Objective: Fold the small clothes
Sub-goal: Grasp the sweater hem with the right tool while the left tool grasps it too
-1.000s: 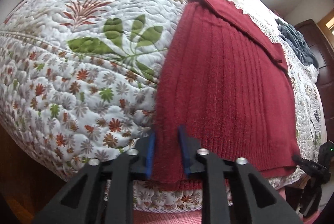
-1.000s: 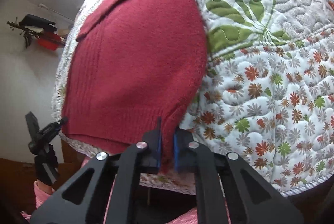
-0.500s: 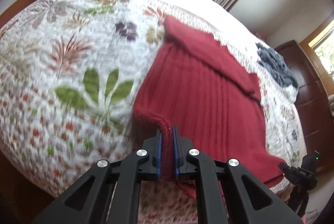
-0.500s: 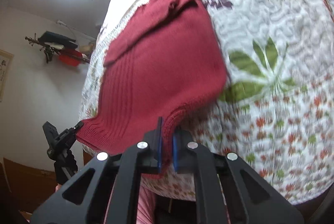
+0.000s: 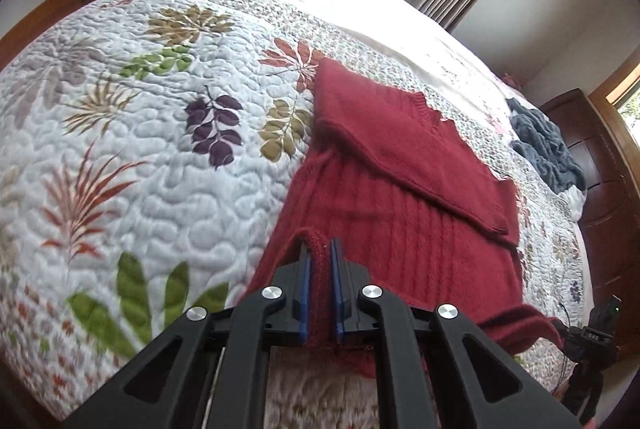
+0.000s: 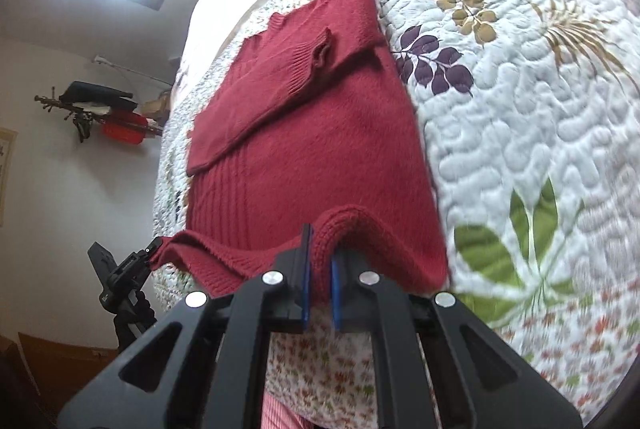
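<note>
Quilted bed (image 5: 168, 189): sweater (image 5: 400, 229) hem now lifted clear, pinched by left tongs (image 5: 319, 293) and right tongs (image 6: 320, 281); fold begun.

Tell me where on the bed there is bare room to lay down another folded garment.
The widest bare stretch is the leafy quilt on the left gripper's side of the red sweater, over to the bed edge. The far end, toward the window, also looks bare. The other side is tighter: a narrow quilt strip, then the blue-grey garment. The right gripper grips the sweater's hem.
</note>
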A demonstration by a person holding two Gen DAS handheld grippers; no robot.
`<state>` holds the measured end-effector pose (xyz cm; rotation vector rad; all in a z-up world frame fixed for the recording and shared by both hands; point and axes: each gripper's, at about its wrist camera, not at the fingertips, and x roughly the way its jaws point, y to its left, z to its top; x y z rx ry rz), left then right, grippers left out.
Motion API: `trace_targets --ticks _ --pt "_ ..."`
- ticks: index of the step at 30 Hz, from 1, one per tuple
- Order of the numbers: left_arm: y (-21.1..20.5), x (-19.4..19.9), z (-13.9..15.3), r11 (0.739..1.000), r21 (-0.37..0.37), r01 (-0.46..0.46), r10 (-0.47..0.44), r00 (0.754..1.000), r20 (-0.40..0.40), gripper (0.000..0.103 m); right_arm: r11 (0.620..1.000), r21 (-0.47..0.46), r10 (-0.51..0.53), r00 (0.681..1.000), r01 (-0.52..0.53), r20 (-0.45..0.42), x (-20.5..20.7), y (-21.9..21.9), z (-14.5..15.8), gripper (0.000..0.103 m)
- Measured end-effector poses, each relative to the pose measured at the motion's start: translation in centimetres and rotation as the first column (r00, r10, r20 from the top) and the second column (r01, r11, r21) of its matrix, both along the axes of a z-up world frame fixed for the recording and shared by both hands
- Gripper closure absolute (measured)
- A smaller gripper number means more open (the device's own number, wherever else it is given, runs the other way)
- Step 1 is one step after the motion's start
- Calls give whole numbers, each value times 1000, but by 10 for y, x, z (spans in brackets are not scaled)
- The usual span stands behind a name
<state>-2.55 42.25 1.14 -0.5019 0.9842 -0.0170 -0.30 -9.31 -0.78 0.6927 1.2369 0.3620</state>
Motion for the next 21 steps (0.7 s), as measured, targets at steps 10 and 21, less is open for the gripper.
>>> trace_targets --ticks 10,21 --pt "4 45 -33 1000 -7 22 -23 996 -88 89 999 -37 -12 993 8 -117 49 -6 -40 91" --pt "32 41 -12 996 -77 34 -37 999 -37 48 997 -63 -39 997 35 -61 48 -41 -26 64"
